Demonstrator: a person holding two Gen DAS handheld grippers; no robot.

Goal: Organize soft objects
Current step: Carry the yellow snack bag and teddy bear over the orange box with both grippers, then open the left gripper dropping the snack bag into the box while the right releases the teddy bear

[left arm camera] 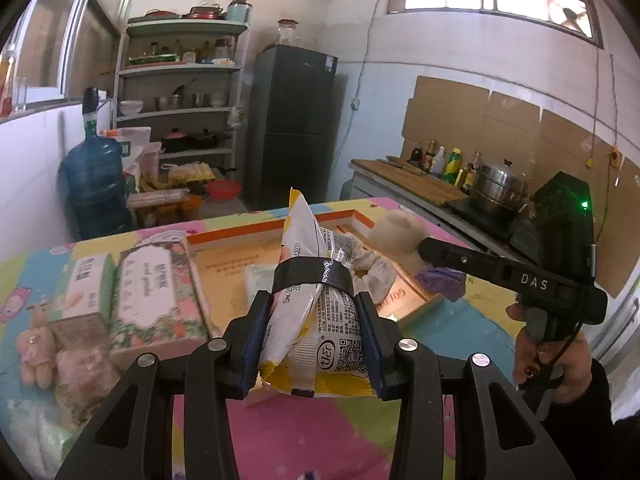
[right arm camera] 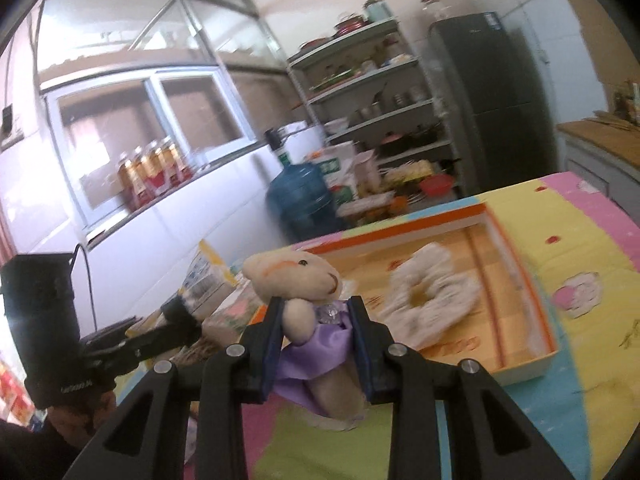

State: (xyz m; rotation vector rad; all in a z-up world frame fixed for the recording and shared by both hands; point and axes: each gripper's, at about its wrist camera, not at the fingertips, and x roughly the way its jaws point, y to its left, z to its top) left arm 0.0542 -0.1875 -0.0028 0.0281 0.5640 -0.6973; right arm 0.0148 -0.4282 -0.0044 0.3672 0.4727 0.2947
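Two loads aloft over worktop: left tongs pinching snack bag mid-body; right tongs pinching plush doll at purple waist, likely bound for tray at two o'clock, beside white scrunchie.

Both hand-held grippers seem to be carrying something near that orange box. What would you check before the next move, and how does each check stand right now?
1. Left hand-held gripper has the snack bag clamped between its pads: ok.
2. Right hand-held gripper has the plush doll pinched at the body: ok.
3. Orange box has bare floor left beside the white scrunchie: ok.
4. The two hand-held grippers are apart, not touching: ok.
5. Doll is over the box: not ok; it hangs before the near rim.
6. Bag's grip is firm enough not to slip: cannot tell.
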